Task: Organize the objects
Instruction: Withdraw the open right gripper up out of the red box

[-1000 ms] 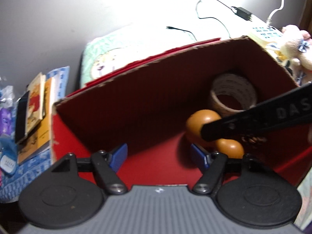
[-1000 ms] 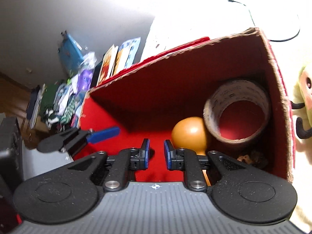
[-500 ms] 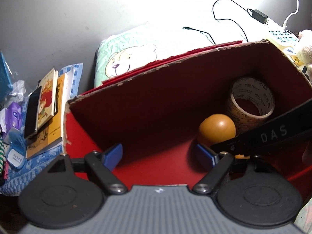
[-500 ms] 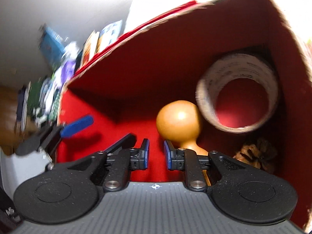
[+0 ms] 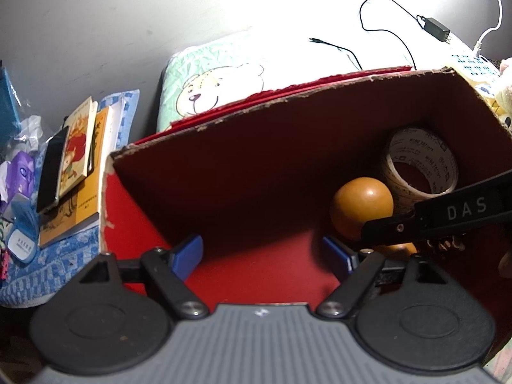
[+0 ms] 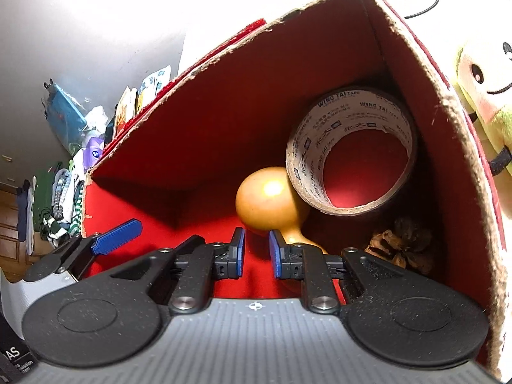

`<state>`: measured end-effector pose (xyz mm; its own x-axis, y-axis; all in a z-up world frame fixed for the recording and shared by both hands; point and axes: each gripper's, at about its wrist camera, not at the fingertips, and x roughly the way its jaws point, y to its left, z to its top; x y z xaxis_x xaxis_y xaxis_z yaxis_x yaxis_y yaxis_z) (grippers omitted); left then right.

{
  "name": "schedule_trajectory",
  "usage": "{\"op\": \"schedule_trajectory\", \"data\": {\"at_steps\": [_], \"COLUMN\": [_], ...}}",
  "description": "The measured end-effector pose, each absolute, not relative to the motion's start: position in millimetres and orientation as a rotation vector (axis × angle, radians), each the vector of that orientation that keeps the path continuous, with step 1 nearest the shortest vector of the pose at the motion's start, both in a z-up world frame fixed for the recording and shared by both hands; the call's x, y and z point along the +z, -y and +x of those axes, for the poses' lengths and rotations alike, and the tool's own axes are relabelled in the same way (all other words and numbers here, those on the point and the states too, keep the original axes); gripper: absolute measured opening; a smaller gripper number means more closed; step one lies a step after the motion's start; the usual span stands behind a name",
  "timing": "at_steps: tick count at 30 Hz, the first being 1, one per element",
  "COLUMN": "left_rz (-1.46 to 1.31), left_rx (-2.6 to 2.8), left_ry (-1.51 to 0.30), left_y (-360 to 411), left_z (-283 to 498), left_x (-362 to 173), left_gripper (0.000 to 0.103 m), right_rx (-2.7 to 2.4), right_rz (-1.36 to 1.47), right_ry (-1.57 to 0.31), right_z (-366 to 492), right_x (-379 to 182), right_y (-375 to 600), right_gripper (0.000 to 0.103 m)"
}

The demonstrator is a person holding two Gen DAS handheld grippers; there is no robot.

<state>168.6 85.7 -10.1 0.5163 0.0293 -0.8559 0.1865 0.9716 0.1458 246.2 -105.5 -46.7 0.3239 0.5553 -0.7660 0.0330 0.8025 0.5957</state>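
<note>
right wrist view: we see the gourd [image 6: 272, 198], tape roll [image 6: 348, 153] and pine cone [image 6: 400, 244] already in the red box [image 6: 448, 147]; right hand-held gripper [image 6: 256, 252] nearly together, empty; left hand-held gripper [image 5: 262, 252] apart; books [image 5: 76, 156] at far left remain outside.
</note>
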Motion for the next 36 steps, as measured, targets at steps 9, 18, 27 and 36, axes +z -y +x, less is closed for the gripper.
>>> {"op": "schedule_trajectory", "data": {"at_steps": [9, 18, 27, 36], "left_rz": [0.254, 0.264, 0.268, 0.271], "left_rx": [-0.054, -0.026, 0.000, 0.016], "left_ry": [-1.023, -1.015, -1.019, -1.023], "left_y": [-83.8, -84.6, -83.8, -83.2], "left_z": [168.2, 169.0, 170.9, 171.3], "left_x": [-10.7, -10.1, -11.0, -12.4], "left_gripper": [0.081, 0.081, 0.082, 0.082], "right_rx": [0.383, 0.386, 0.401, 0.406], "right_rz": [0.557, 0.493, 0.506, 0.518], "right_ry": [-1.194, -1.160, -1.160, -1.157], "right_z": [248.5, 248.0, 250.0, 248.7], "right_x": [-45.7, -40.9, -42.5, -40.8], "right_y": [102.5, 93.8, 93.1, 93.7], "right_gripper": [0.021, 0.021, 0.021, 0.025]}}
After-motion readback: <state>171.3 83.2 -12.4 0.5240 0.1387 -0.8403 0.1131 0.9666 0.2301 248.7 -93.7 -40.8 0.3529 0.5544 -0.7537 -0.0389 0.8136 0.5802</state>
